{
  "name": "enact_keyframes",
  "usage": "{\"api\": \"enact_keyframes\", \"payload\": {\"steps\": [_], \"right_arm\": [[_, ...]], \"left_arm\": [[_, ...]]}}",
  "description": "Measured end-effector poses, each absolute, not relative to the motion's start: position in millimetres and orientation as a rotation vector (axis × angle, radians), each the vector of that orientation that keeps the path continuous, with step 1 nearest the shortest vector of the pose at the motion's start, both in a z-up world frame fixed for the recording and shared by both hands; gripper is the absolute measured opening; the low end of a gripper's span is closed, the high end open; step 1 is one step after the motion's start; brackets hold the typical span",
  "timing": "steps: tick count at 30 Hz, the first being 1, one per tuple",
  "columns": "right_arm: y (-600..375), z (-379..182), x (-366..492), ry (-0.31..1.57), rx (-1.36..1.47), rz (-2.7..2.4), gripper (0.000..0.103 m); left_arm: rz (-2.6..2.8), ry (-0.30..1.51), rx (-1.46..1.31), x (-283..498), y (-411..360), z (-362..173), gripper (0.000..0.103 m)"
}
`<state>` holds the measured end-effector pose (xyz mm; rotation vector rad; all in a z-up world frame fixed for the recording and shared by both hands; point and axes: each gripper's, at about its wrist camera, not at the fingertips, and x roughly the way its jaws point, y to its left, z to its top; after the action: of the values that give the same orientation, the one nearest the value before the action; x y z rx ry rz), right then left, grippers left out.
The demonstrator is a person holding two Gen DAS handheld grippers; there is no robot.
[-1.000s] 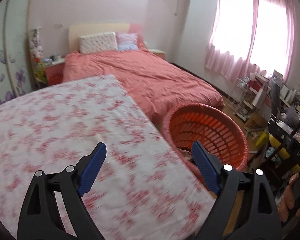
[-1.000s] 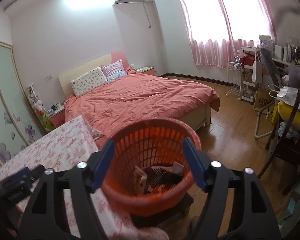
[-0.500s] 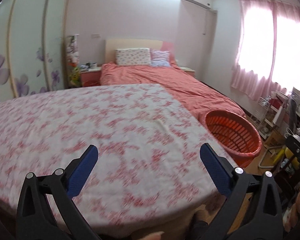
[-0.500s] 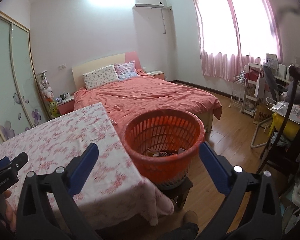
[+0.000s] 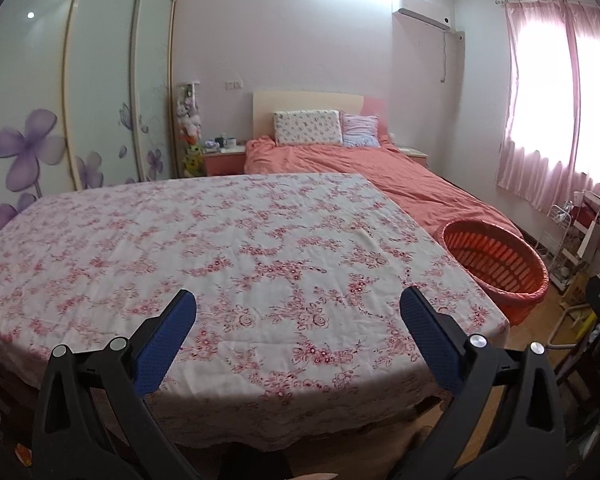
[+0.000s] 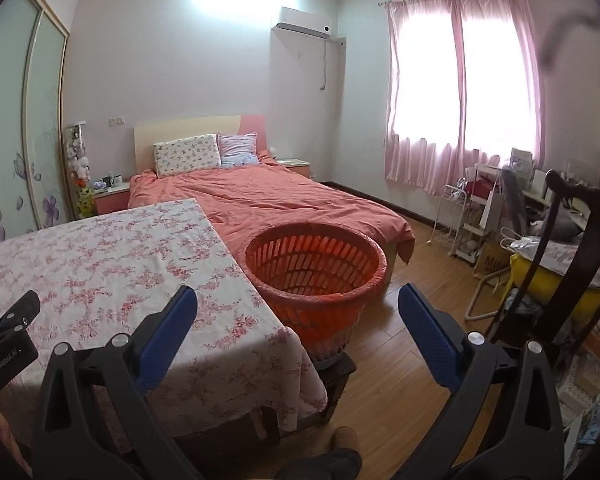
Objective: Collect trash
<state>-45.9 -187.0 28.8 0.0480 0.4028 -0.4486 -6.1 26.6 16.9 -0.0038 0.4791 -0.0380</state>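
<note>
An orange slatted basket point(image 6: 314, 268) stands on a low stool off the table's right corner; in the left wrist view the basket point(image 5: 496, 262) shows at the right edge of the table. Its inside is hidden from here. My left gripper point(image 5: 298, 304) hangs open over the near edge of the floral tablecloth point(image 5: 220, 248), nothing between its blue pads. My right gripper point(image 6: 298, 304) is open too, held back from the table corner and the basket, and empty. The left gripper's body point(image 6: 8, 332) shows at the far left of the right wrist view. No trash lies on the cloth.
A bed with an orange cover point(image 6: 284, 204) lies behind the table and basket. A dark wooden chair point(image 6: 572, 248) and cluttered shelves point(image 6: 492, 216) stand at the right. Sliding wardrobe doors point(image 5: 80, 92) line the left wall. Wooden floor point(image 6: 412, 320) stretches right of the basket.
Both grippers drew back from the basket and opened wider. The left view swung left onto the table; the basket shrank in the right view and its contents dropped out of sight.
</note>
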Motion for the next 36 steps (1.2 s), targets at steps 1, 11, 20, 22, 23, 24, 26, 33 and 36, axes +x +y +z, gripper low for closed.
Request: {"api": "enact_keyframes", "payload": {"steps": [1,11,20,22,23,24,26,33,36], "right_arm": [[-183,27,-47,0.403,0.036,-0.456,0.098],[-179,23,-48,0.436,0.012,-0.49,0.098],[-176,16,-43,0.477,0.012,-0.494,0.098],[-177,13,-40,0.496,0.02,-0.488,0.098],[-178,12,-40,0.501,0.021,-0.488,0.098],[-177,11,-39,0.506,0.02,-0.489,0.098],[-177,10,-38,0.508,0.018,-0.49,0.098],[-176,8,-37,0.508,0.019,-0.5,0.098],[-177,9,-38,0.504,0.021,-0.502,0.098]], "left_arm": [[-0.035,0.477,-0.001,-8,26,17,0.101],[-0.016,0.484,-0.003,-18,26,17,0.101],[-0.007,0.503,-0.001,-18,26,14,0.101],[-0.007,0.517,-0.001,-17,27,11,0.1],[-0.007,0.522,-0.002,-17,27,11,0.1],[-0.006,0.528,-0.005,-17,27,10,0.1],[-0.006,0.536,-0.01,-16,28,8,0.1],[-0.005,0.554,-0.015,-16,26,8,0.1],[-0.005,0.553,-0.019,-18,26,9,0.101]]}}
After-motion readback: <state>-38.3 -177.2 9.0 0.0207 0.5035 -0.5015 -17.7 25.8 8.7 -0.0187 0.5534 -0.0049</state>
